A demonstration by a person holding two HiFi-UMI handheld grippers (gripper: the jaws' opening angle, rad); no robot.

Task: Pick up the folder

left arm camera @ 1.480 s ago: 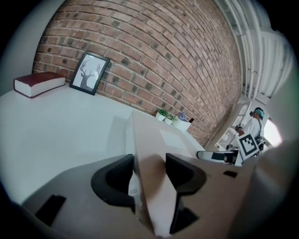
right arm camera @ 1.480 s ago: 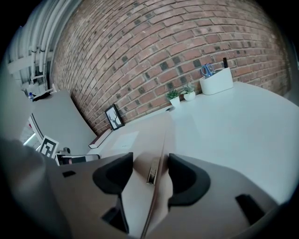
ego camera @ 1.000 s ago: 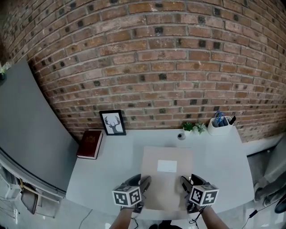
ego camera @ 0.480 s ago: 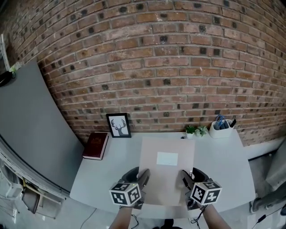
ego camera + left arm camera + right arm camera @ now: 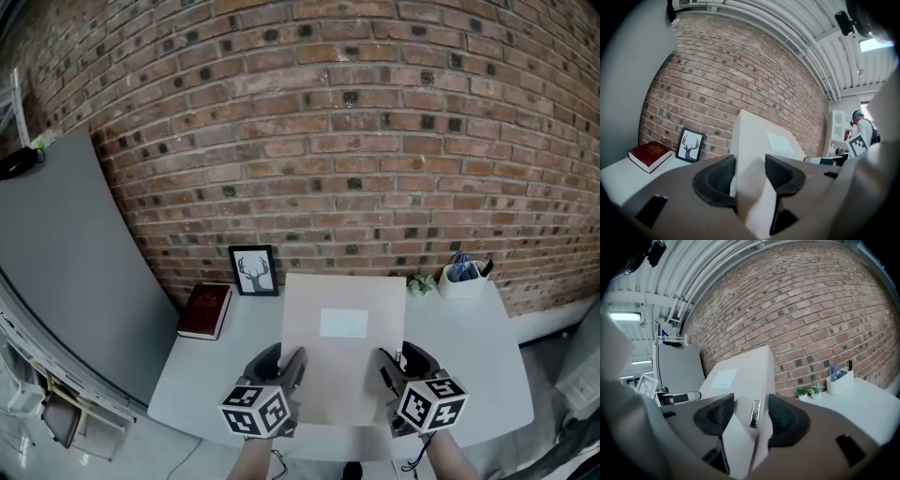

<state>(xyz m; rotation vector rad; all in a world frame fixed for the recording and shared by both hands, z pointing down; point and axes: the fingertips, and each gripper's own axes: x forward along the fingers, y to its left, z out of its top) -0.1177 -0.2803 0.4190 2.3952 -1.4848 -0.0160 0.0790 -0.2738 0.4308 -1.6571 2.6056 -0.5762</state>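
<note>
A beige folder (image 5: 342,356) with a white label is held up over the white table (image 5: 473,361), about level, one gripper on each side edge. My left gripper (image 5: 287,364) is shut on its left edge, which fills the gap between the dark pads in the left gripper view, where the folder (image 5: 759,136) runs off toward the wall from the left gripper (image 5: 750,165). My right gripper (image 5: 392,367) is shut on the right edge. In the right gripper view the folder (image 5: 740,373), with a metal clip (image 5: 754,413) on its side, sits between the pads of the right gripper (image 5: 751,409).
On the table by the brick wall are a dark red book (image 5: 204,309), a framed deer picture (image 5: 254,270), a small plant (image 5: 422,283) and a white holder with scissors (image 5: 462,277). A grey panel (image 5: 66,281) stands at the left.
Both grippers have risen together with the folder between them. It has come up off the table and now looks larger, its far edge hiding the foot of the wall.
</note>
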